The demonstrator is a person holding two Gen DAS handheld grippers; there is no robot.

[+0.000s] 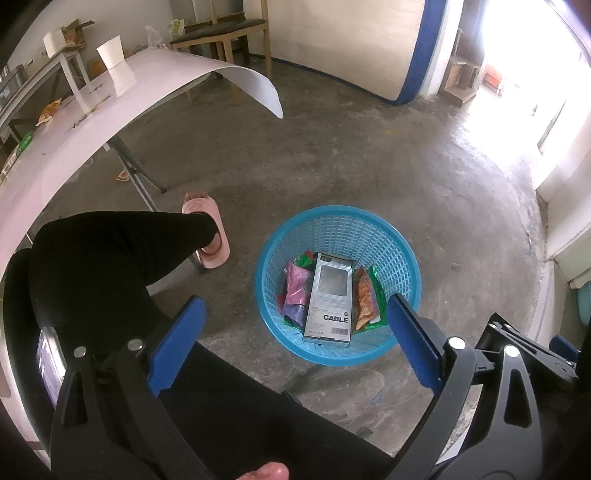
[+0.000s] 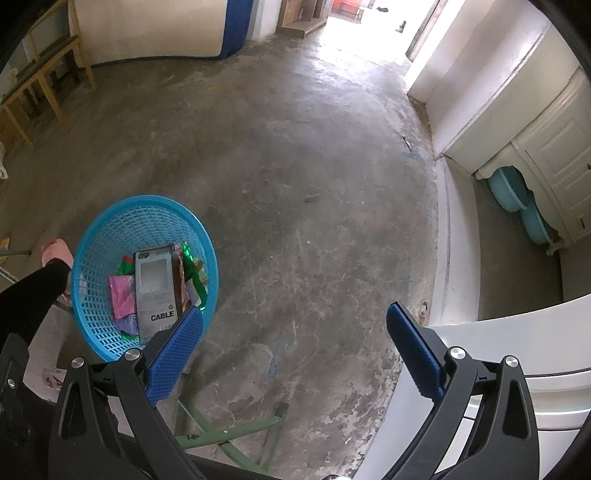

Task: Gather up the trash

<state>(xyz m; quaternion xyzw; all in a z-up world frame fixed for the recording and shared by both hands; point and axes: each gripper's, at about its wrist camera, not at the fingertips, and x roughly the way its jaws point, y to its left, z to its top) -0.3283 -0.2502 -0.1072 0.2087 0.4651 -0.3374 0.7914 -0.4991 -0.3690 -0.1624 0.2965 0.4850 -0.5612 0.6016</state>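
A blue plastic basket (image 1: 338, 225) stands on the concrete floor, also seen at lower left in the right wrist view as the basket (image 2: 110, 225). Inside lies a grey box marked CABLE (image 1: 330, 299) (image 2: 155, 288) on top of pink, orange and green wrappers (image 1: 364, 299). My left gripper (image 1: 295, 306) hangs open above the basket's near side, nothing between its fingers. My right gripper (image 2: 295, 314) is open too, over bare floor to the right of the basket. More wrappers (image 1: 50, 110) and a paper cup (image 1: 110, 51) rest on the white table (image 1: 184, 74).
A person's leg in black with a pink slipper (image 1: 208, 229) stands left of the basket. Table legs (image 1: 140, 184) and a wrapper (image 1: 123, 175) are under the table. A wooden bench (image 1: 221, 33), a mattress (image 1: 351, 44), a white cabinet (image 2: 535, 147) and a green frame (image 2: 229, 432) surround the open floor.
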